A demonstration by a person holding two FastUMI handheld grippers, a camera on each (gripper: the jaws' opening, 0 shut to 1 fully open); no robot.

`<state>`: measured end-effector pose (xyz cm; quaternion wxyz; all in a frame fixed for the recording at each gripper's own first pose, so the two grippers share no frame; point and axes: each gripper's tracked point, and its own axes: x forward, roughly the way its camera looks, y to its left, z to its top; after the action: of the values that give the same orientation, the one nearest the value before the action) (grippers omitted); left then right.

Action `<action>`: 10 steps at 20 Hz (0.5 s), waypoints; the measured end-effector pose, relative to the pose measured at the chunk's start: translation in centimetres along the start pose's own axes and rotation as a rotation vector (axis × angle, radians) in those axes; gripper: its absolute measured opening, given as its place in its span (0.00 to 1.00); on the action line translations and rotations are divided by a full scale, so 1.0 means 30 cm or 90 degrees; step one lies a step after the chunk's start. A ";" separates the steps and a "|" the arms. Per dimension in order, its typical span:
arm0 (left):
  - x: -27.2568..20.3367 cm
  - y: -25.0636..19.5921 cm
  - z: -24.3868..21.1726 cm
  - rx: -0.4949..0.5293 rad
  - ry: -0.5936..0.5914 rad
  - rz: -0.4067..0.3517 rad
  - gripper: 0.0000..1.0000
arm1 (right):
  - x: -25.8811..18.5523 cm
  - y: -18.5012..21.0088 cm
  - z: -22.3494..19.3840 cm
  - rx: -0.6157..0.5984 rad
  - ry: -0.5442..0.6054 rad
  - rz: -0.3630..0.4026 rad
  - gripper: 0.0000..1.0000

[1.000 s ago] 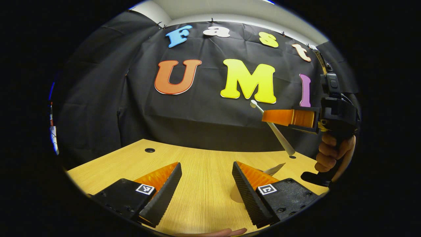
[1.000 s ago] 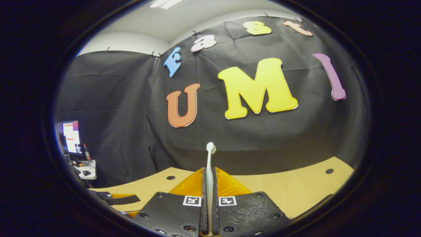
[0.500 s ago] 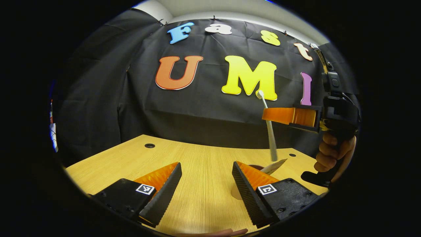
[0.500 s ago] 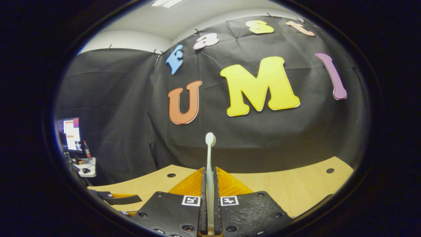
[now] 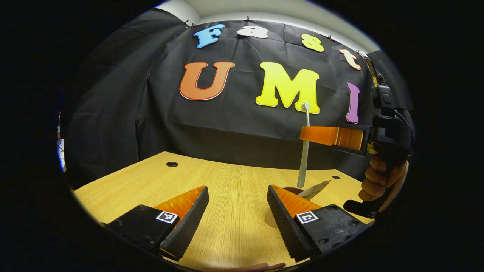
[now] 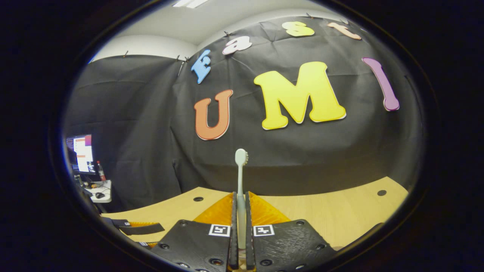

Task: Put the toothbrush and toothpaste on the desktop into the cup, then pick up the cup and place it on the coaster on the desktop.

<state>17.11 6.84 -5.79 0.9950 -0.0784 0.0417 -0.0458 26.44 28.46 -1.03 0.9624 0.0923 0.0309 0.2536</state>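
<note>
Clamping the toothbrush (image 5: 304, 151) upright, the right gripper (image 5: 308, 135) hangs over what seems the cup (image 5: 293, 190) — lowering comes next; the left gripper (image 5: 236, 211) gapes empty.

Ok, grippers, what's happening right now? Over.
Right gripper shut on toothbrush, held upright above the cup. Left gripper jaws open, holding nothing. Toothpaste already in cup.

Right gripper (image 6: 241, 226) clamps toothbrush (image 6: 241, 177) upright.
</note>
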 end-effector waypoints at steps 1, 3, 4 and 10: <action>-0.001 0.003 -0.007 -0.001 0.002 0.001 0.98 | 0.002 0.002 -0.004 0.000 -0.001 0.001 0.08; -0.003 0.000 -0.016 -0.006 0.007 -0.001 0.98 | 0.004 0.002 -0.013 -0.003 -0.010 0.001 0.11; -0.005 0.001 -0.024 -0.007 0.011 -0.001 0.98 | 0.003 -0.001 -0.026 -0.007 -0.009 -0.002 0.11; -0.020 -0.029 -0.041 -0.009 0.032 -0.011 0.98 | -0.077 -0.021 -0.042 -0.015 0.001 -0.011 0.45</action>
<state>16.31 5.85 -6.82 0.9926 -0.0849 0.0664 -0.0563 24.60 26.99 -2.36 0.9656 0.0803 0.0297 0.2455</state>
